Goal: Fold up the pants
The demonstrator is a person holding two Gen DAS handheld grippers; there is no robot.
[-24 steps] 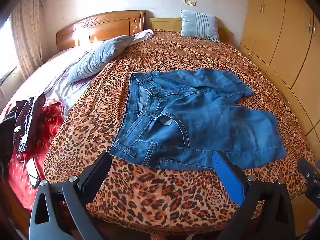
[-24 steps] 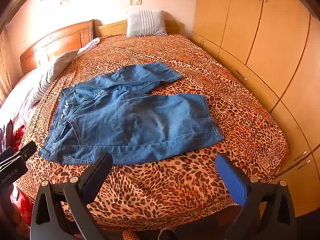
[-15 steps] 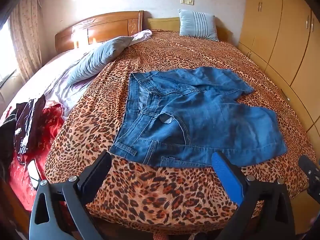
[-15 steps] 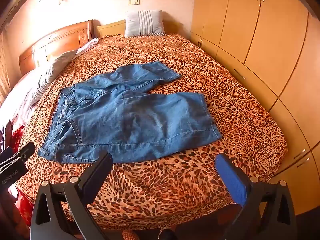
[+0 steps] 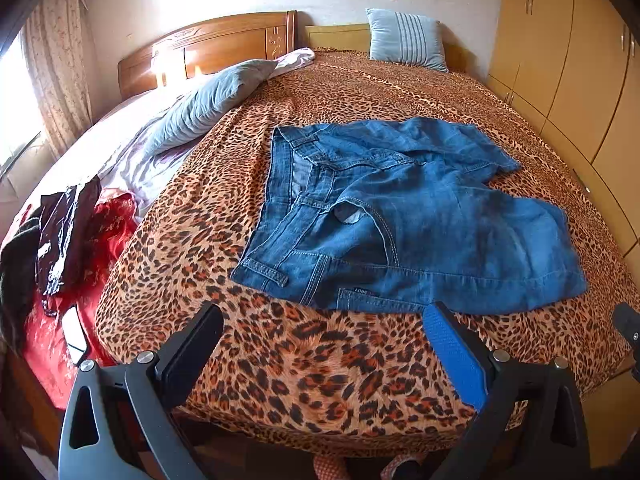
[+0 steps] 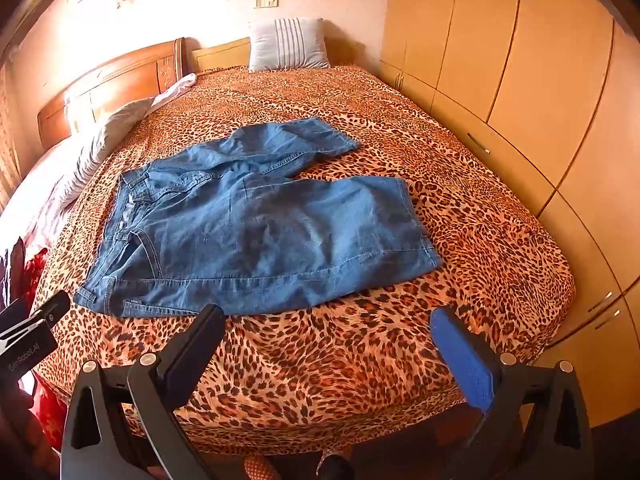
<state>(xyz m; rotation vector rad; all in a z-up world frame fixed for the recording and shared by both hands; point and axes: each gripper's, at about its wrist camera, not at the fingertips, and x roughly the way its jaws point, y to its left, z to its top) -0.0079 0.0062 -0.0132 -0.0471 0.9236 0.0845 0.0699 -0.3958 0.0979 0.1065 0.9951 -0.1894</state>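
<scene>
Lay unfolded on leopard-print bedspread (image 5: 280, 360): blue denim pants (image 5: 400, 220), waistband left. Hovered near, both with jaws spread wide and empty: left gripper (image 5: 324, 340), right gripper (image 6: 328, 340).

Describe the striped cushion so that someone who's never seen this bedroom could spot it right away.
Look at the bed with the leopard-print cover and follow it to its far end. There the striped cushion stands upright against a low wooden board, near the wardrobe. Unlike the plain grey pillow, it is pale blue with vertical stripes.
</scene>
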